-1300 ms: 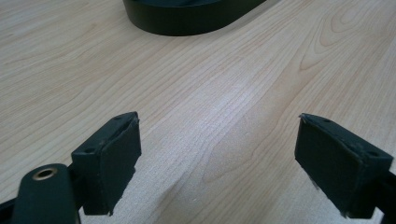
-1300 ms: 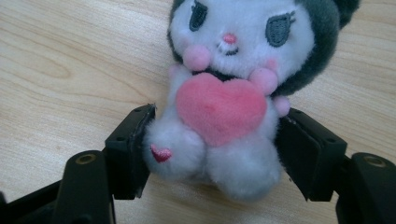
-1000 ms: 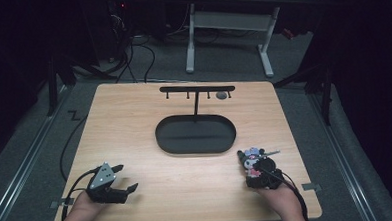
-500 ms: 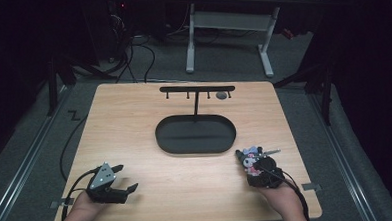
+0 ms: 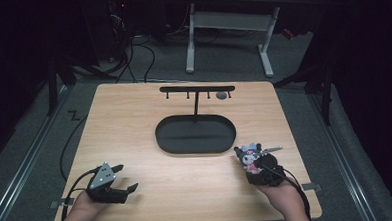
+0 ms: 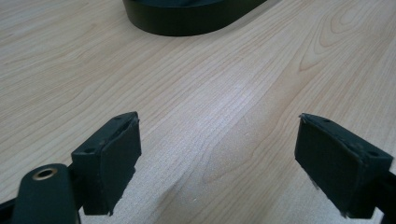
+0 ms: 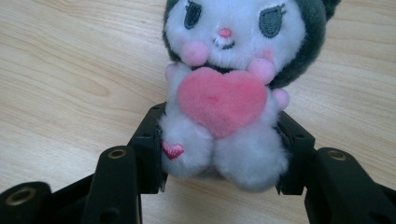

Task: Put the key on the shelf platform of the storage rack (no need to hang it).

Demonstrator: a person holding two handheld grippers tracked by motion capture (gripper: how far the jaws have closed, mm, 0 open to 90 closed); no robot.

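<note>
A small plush toy (image 7: 226, 93), white with a dark hood and a pink heart on its chest, sits between the jaws of my right gripper (image 7: 219, 154), which is shut on its lower body. In the high view the plush toy (image 5: 249, 155) and right gripper (image 5: 256, 167) are at the table's front right, just right of a black oval tray (image 5: 195, 146). My left gripper (image 5: 123, 179) rests at the front left, open. Its jaws stand wide apart over bare wood in the left gripper view (image 6: 217, 158), with the tray's wall (image 6: 187, 21) ahead.
A black T-shaped hook stand (image 5: 196, 90) rises from the far side of the tray, with a small grey object (image 5: 222, 95) hanging near its right end. The wooden table (image 5: 134, 123) ends close to both hands. Beyond it are dark floor, cables and a white desk frame (image 5: 225, 24).
The right gripper with the plush toy has shifted slightly toward the front of the table. The left gripper has stayed put.
</note>
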